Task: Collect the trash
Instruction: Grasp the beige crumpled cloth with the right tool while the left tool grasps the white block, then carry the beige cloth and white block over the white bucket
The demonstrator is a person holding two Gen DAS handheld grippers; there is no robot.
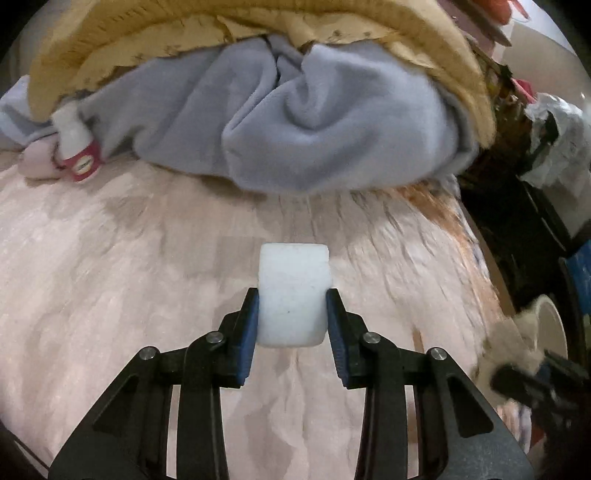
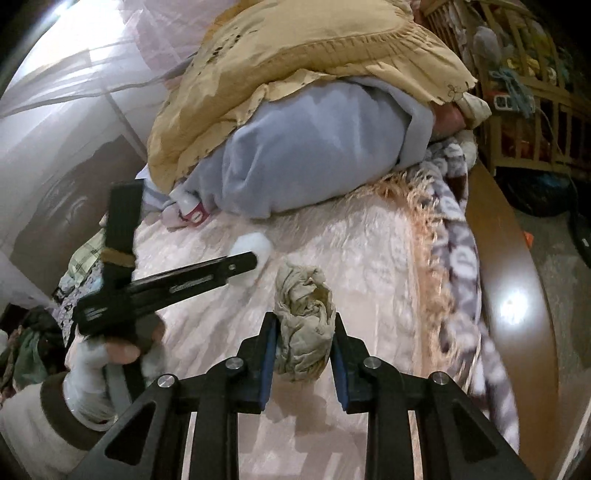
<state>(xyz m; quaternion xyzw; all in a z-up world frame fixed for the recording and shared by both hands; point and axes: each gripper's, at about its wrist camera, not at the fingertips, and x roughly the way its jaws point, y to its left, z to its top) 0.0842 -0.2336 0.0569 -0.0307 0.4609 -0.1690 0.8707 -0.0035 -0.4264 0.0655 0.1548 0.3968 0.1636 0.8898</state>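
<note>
My left gripper (image 1: 293,299) is shut on a white block-like wad (image 1: 293,295) and holds it over the pink bedspread (image 1: 110,277). In the right wrist view the left gripper (image 2: 248,263) shows from the side with the white wad (image 2: 253,245) at its tip. My right gripper (image 2: 303,325) is shut on a crumpled beige tissue wad (image 2: 304,325) above the bed. The right gripper also shows blurred at the lower right of the left wrist view (image 1: 532,380). A small white bottle with a red label (image 1: 78,147) lies by the grey blanket.
A grey fleece blanket (image 1: 295,122) and a yellow quilt (image 1: 184,33) are piled at the head of the bed. A patterned throw (image 2: 458,258) hangs over the right bed edge beside a wooden frame (image 2: 517,295). Clutter and a crib (image 2: 535,110) stand to the right.
</note>
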